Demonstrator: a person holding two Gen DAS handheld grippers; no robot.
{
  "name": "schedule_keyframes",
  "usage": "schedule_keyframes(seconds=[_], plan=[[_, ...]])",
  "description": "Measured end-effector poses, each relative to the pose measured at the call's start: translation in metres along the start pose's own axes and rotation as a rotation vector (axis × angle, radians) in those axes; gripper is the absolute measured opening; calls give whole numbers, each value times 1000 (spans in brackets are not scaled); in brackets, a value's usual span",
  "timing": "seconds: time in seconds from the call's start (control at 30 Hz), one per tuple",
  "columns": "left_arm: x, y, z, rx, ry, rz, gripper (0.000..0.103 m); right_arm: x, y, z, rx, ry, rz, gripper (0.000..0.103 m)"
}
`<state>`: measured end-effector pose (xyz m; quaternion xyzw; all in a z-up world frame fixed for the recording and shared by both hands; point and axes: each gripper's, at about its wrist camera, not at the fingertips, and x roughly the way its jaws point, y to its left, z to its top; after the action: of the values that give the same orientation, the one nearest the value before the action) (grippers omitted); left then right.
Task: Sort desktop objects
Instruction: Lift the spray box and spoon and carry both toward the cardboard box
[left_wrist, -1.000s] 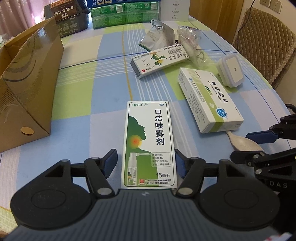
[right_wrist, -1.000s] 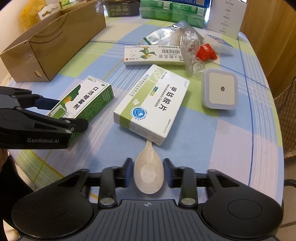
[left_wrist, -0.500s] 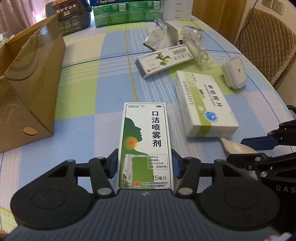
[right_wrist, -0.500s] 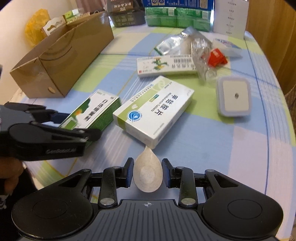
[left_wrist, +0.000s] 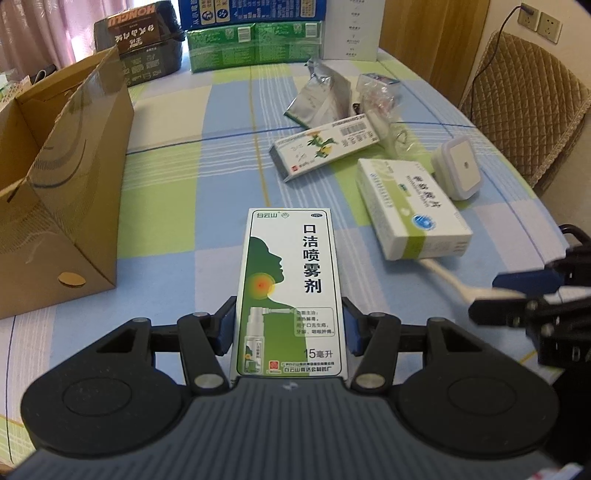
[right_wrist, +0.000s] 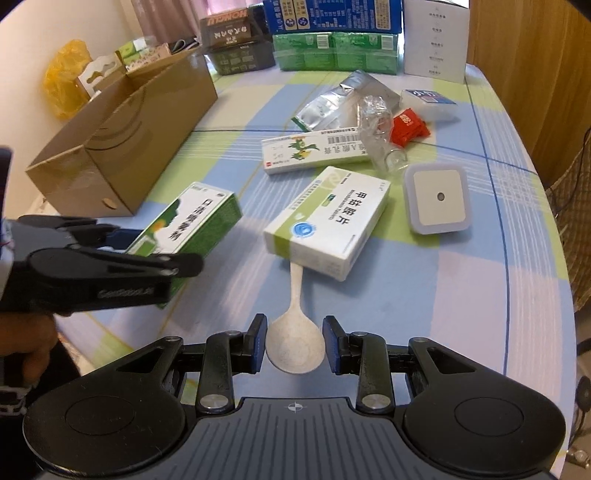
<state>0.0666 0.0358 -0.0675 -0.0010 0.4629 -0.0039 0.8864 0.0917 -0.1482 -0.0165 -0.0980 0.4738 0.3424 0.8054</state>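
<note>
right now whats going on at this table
A person is sorting clutter on a checked tablecloth with a gripper in each hand. The left gripper is shut on a green and white spray box, whose far end looks raised off the cloth. The right gripper grips a pale spoon by its bowl; the handle tip runs under a tablet box. An open cardboard box stands to the left. Other packets and a square night light lie unsorted.

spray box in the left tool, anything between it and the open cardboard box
Nothing visible does. The spray box sits gripped in the left tool, and only bare tablecloth lies between it and the cardboard box on the left.
</note>
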Motion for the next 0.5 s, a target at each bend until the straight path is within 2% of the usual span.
schedule_keyframes(seconds=[0.3, 0.5], plan=[[-19, 0, 0, 3, -23, 7, 51, -24, 26, -14, -22, -13, 38, 30], [-33, 5, -4, -10, -36, 15, 51, -42, 39, -15, -43, -96, 11, 30]])
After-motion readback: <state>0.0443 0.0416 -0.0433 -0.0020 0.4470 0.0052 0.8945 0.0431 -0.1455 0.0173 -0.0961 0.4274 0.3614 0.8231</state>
